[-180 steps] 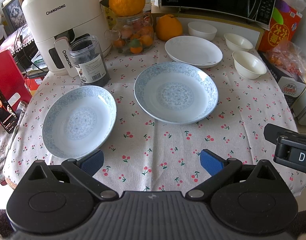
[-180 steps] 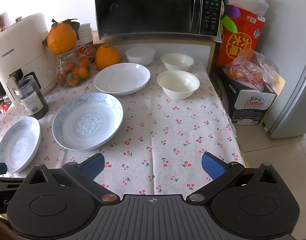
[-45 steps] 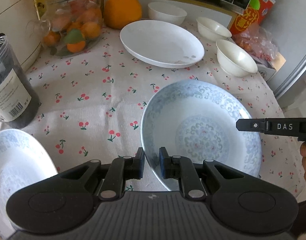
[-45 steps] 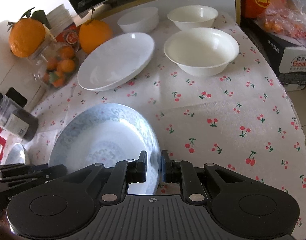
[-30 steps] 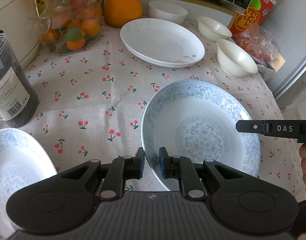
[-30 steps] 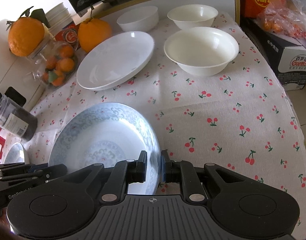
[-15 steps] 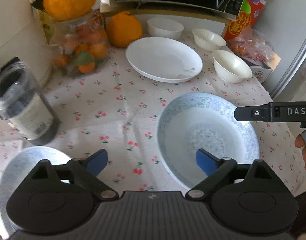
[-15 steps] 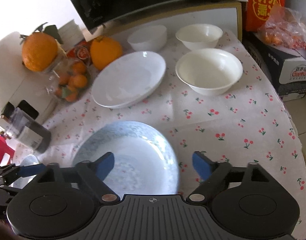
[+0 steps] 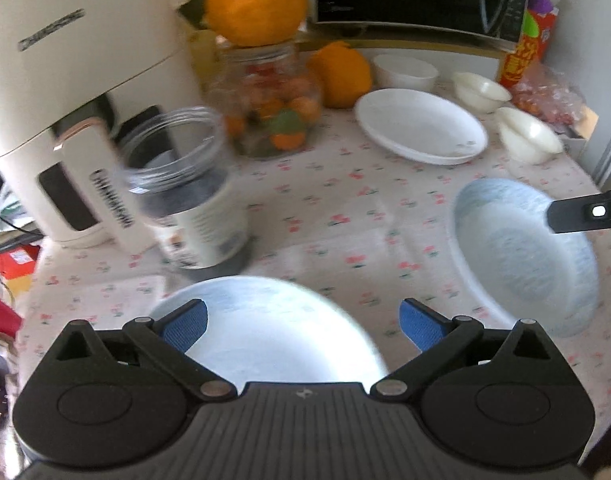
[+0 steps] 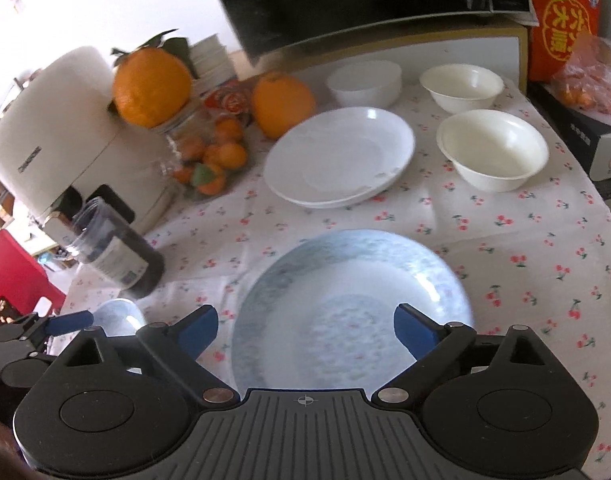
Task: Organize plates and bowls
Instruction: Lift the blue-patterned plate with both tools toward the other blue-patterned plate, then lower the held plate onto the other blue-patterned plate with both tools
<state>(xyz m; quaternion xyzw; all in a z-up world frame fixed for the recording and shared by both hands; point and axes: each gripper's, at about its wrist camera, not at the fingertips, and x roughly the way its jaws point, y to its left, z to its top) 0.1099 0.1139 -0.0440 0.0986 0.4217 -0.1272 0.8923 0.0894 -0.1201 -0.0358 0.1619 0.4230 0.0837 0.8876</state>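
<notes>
Left tool (image 9: 301, 322): jaws wide, empty, over near-edge blue plate (image 9: 265, 328).
Right tool (image 10: 305, 330): wide, empty.
Tip: pinch rim squarely.

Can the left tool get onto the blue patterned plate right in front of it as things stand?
Probably yes. The left tool is open, its fingers on either side of the near blue patterned plate, and nothing lies on the plate. The dark jar stands behind it, clear of the approach.
</notes>
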